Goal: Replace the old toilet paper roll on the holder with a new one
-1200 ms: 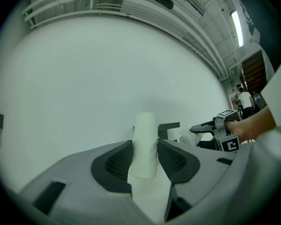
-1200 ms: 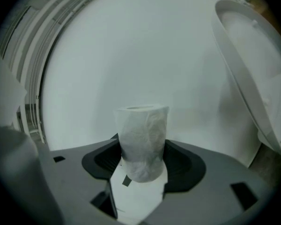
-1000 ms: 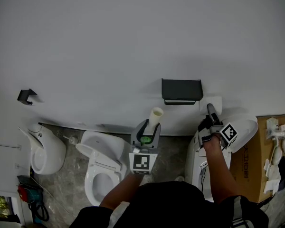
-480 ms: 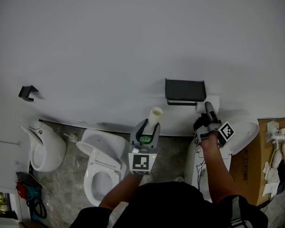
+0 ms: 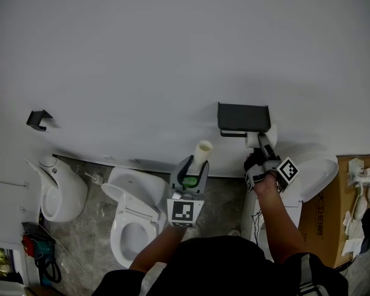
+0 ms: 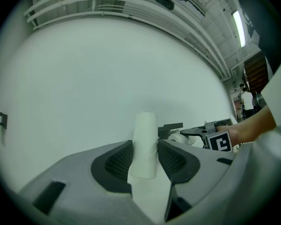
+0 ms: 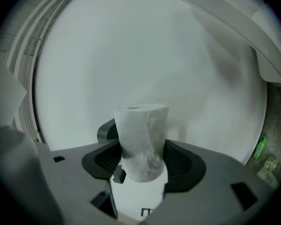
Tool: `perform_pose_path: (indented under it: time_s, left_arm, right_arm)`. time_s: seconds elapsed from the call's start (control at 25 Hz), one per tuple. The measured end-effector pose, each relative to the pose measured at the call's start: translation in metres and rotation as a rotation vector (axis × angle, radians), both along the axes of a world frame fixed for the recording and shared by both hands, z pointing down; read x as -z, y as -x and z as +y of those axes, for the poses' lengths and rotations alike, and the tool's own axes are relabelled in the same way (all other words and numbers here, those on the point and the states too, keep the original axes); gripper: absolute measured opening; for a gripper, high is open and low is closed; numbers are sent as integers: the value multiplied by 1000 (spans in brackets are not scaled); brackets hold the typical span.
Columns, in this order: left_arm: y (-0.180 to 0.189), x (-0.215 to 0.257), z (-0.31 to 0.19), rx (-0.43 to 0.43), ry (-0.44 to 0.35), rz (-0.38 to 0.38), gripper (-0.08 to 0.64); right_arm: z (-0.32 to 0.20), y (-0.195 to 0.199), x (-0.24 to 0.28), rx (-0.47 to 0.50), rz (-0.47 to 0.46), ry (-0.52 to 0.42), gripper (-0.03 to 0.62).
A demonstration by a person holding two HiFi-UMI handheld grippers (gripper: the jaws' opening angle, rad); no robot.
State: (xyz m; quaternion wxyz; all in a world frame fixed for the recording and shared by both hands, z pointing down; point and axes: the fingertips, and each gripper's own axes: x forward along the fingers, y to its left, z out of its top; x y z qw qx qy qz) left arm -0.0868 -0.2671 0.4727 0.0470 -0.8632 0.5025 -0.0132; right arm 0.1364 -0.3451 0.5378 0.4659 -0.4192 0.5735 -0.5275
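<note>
My left gripper [image 5: 196, 163] is shut on the old roll, a bare pale cardboard tube [image 5: 203, 152] that sticks up from its jaws against the white wall. The tube [image 6: 145, 144] fills the gap between the left gripper's [image 6: 145, 156] pads. The black holder [image 5: 243, 117] hangs on the wall to the right. My right gripper [image 5: 261, 142] is shut on the new white toilet paper roll [image 5: 255, 140], just below the holder's lower right edge. In the right gripper view the roll [image 7: 141, 142] stands upright in the right gripper [image 7: 141, 159], with a dark part of the holder [image 7: 106, 130] behind it.
A white toilet [image 5: 132, 209] with an open seat stands at lower left, and a second fixture [image 5: 63, 191] is further left. Another toilet's raised lid [image 5: 315, 174] lies under my right arm. A cardboard box [image 5: 330, 209] stands at the right. A black hook [image 5: 37, 119] is on the wall.
My right gripper has carried the new roll to the left and closer to the holder, rolling slightly. The left gripper and the tube have stayed put.
</note>
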Motion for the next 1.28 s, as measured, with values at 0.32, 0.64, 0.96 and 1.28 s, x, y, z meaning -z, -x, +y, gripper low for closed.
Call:
perform_pose_path:
  time_s: [0.32,0.64,0.96,1.28]
  left_arm:
    - [28,2,-3,37,0,-3,164]
    - [29,7,0,68,-12,-3,164]
    - [33,3,-2,78,-1,-5,164]
    - [29,6,-2,64,5,11,164]
  right_arm:
    - [-9,41,1,45,6,19,272]
    - [-11,51,-4,63,9,37,272]
    - [-13,52,-11,66,-30,19,272]
    - [-7,52,-3,58,41,-20,284]
